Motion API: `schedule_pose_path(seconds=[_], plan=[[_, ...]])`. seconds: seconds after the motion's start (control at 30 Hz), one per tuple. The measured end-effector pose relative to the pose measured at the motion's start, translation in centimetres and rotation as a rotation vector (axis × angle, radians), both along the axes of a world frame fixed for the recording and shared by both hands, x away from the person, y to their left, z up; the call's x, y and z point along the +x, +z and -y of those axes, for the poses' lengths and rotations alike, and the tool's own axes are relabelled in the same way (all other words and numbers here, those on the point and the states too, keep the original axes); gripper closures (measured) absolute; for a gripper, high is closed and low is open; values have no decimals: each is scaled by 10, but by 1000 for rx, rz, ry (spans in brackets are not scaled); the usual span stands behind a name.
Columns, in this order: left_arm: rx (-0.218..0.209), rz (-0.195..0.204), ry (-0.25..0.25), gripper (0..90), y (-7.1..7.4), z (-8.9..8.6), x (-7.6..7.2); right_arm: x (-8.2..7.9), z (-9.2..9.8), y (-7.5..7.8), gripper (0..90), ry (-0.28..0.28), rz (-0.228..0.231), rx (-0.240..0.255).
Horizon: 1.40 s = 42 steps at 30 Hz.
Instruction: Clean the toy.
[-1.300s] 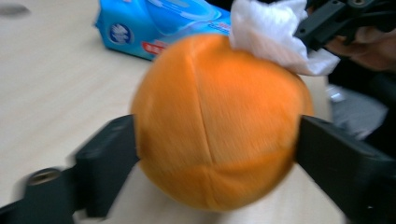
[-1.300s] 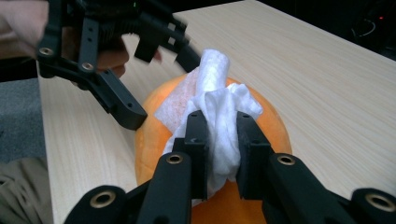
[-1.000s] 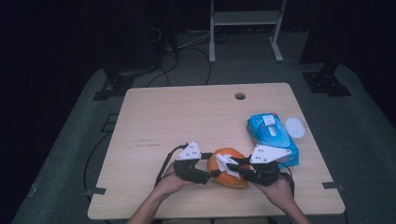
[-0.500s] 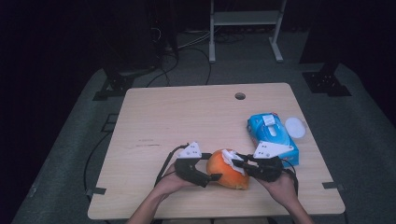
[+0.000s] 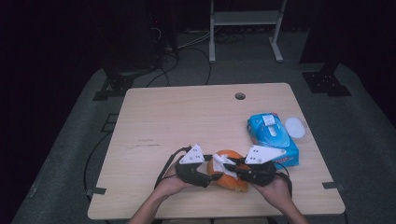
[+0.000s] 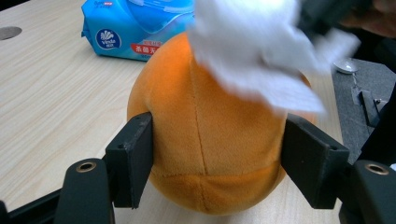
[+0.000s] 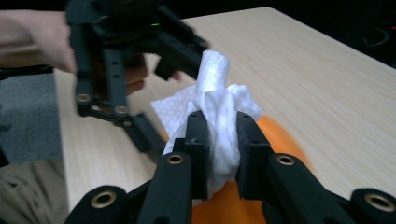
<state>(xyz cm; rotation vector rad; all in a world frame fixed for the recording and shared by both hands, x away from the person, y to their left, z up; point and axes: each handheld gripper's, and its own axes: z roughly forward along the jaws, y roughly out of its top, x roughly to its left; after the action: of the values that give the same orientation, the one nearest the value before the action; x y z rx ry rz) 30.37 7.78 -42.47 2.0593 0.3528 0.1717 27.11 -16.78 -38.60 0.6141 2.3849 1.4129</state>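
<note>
Left gripper (image 6: 215, 158) clamps the orange plush ball (image 6: 210, 135) near the table's (image 5: 187, 121) front edge, its jaws having just been closing; right gripper (image 7: 218, 140) pinches a white wipe (image 7: 219, 116) against the ball's top. Wiping appears under way; blue wipe pack (image 5: 273, 140) lies beside

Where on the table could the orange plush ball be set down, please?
The table is bare on its left half and far edge, around the cable hole. It is crowded by the blue wipes pack at right, and near the front edge.
</note>
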Motion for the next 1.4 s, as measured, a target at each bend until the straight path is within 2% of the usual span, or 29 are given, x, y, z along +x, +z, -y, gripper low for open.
schedule_pose_path(seconds=[0.13,0.2,0.3,0.37,0.47,0.5,0.63,0.7,0.77,0.83,0.97,1.03,1.13,1.23,1.33,1.4], plan=[[-9,-18,-8,262,-1,0,2,7,14,-3,766,-46,-20,5],[-19,-48,-10,213,-1,0,3,8,16,-7,766,-45,-37,15],[-45,-96,-2,171,-1,-1,5,8,13,-8,766,-41,-35,8],[-50,-100,3,181,-1,-1,6,7,12,-8,766,-40,-38,9],[-41,-71,16,275,-1,0,3,6,10,-7,767,-36,-34,2],[-28,-42,16,295,1,1,1,5,9,-6,767,-33,-28,-1],[12,25,-3,310,5,8,-7,-5,-7,-3,767,16,-3,-11],[35,49,-10,310,6,9,-9,-7,-14,-3,767,41,4,-17],[39,62,-12,311,5,9,-10,-7,-17,-3,768,42,7,-23],[31,63,-16,314,4,8,-9,-5,-13,-1,769,34,6,-22],[33,67,-25,313,2,6,-8,2,4,2,768,-27,5,-21],[29,55,-29,300,1,5,-7,8,14,-1,768,-47,-23,-10],[5,-1,-26,208,3,6,-4,9,15,-6,768,-53,-37,-5],[-23,-49,-14,190,3,4,-1,7,10,-7,768,-46,-29,-16],[-16,-25,-9,268,3,5,-3,4,4,-6,769,-35,-30,-13],[-1,1,-18,287,4,7,-7,0,-4,-5,769,-19,-7,-21]])
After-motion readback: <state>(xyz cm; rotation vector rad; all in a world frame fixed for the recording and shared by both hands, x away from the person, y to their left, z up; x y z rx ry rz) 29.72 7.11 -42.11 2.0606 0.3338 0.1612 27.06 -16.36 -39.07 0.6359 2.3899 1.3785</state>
